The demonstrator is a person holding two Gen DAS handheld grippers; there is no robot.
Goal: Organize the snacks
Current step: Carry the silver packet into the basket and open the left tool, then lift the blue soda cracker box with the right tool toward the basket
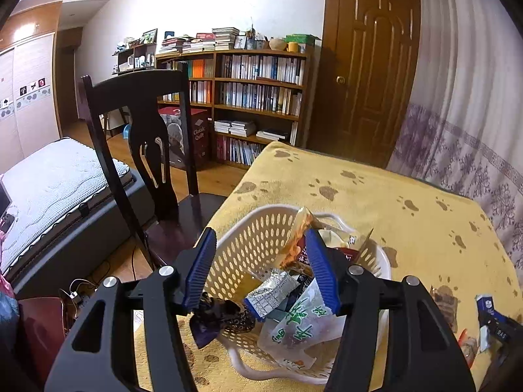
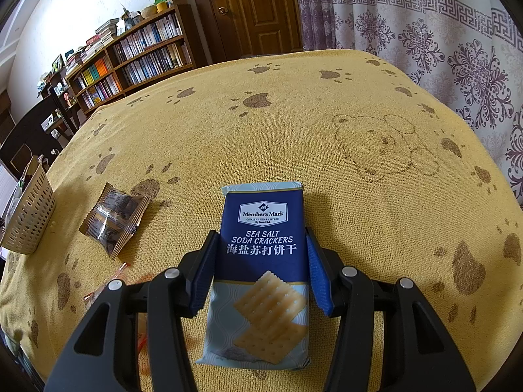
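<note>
Surface: we are working over a yellow cloth (image 2: 228,137) with brown paw prints, covering the table.
Room: we are seeing a bookshelf (image 1: 255,94), a wooden door (image 1: 372,65), a curtain (image 2: 441,32), a dark chair (image 1: 147,150) and a mattress (image 1: 52,179).
Left gripper (image 1: 261,268): its jaws are standing open over the white basket (image 1: 248,238), which is holding several snack packets.
Right gripper (image 2: 261,271): its jaws are standing on both sides of the crackers (image 2: 261,261); we cannot tell if they are pressing.
Other snacks: a brown packet (image 2: 114,220) is lying near the basket.

Basket (image 2: 27,215) cut off at left edge, its contents hidden.
</note>
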